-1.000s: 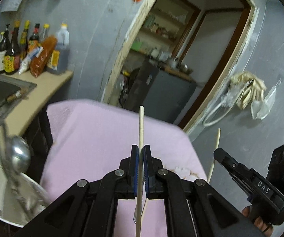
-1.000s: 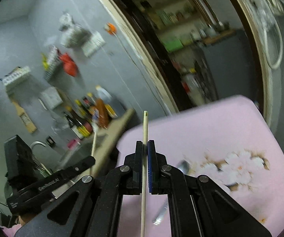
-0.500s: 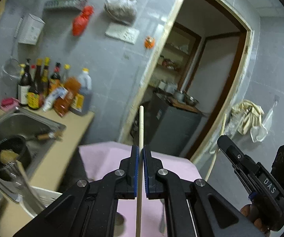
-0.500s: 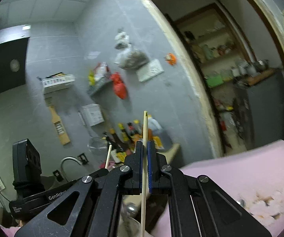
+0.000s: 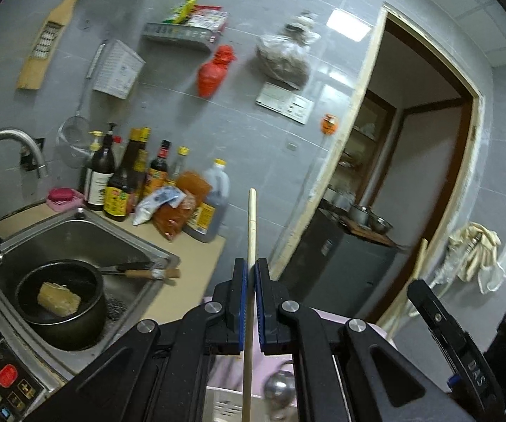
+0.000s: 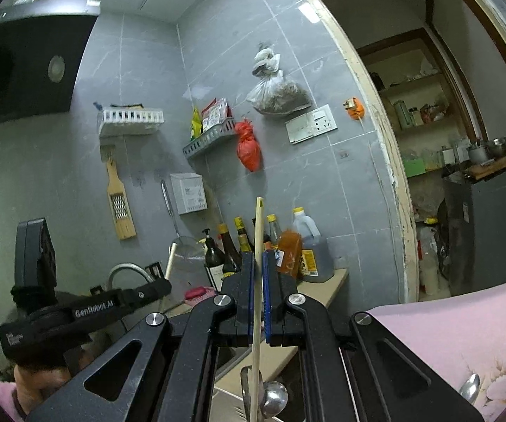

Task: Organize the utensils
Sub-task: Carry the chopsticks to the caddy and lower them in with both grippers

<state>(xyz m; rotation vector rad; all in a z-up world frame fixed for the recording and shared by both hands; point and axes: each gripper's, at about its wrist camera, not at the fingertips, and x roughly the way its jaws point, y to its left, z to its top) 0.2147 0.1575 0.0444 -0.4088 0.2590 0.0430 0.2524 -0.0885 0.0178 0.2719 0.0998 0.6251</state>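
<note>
Chopsticks, one per claw. Left claw clamped on a pale wooden chopstick, which stands upright between the blue pads and reaches above the fingertips. Right claw likewise clamped on a second chopstick, upright with a slight lean. Both claws held up off the surfaces, pointing toward the grey tiled wall. Steel sink at left holds a dark pot; sauce bottles crowd the worktop behind it. Metal spoon bowls show low in the right view, below the right claw. Pink cloth with a flower print lies at lower right.
</note>
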